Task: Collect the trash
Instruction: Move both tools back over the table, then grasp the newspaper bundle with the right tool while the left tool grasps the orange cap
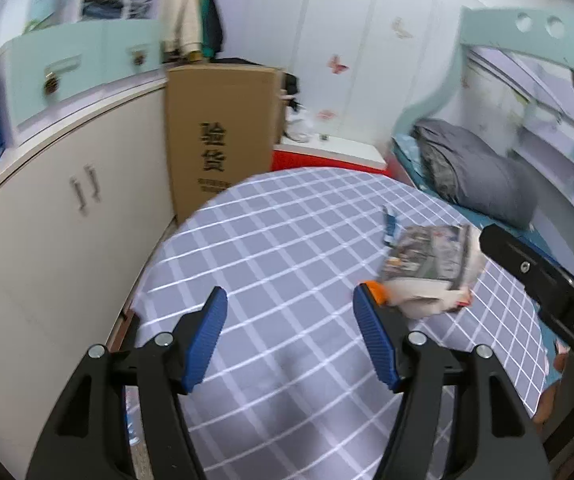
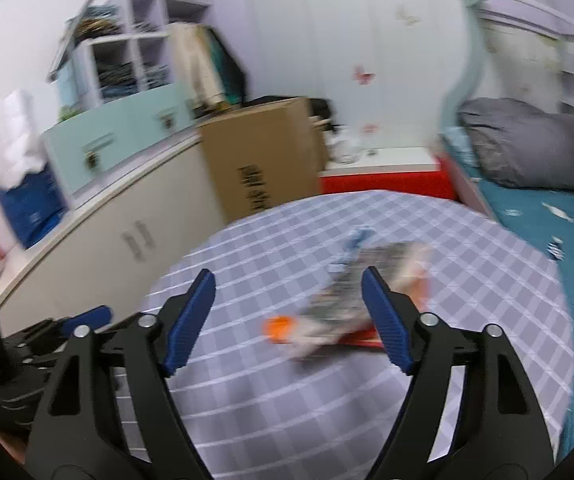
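A crumpled printed wrapper with a white and red underside (image 1: 427, 264) lies on the grey checked tablecloth (image 1: 287, 248), with an orange piece (image 1: 377, 292) at its near end and a small blue strip (image 1: 390, 226) just beyond it. My left gripper (image 1: 289, 326) is open and empty above the cloth, the trash to the right of its right finger. In the blurred right wrist view the same wrapper (image 2: 351, 300), orange piece (image 2: 279, 326) and blue strip (image 2: 357, 240) lie between and just ahead of my open, empty right gripper (image 2: 287, 312).
A cardboard box (image 1: 223, 136) stands behind the table beside white cabinets (image 1: 67, 216). A red and white bench (image 1: 331, 156) is behind. A bed with a grey pillow (image 1: 479, 172) is on the right. The right gripper's body (image 1: 547, 296) is at the left view's right edge.
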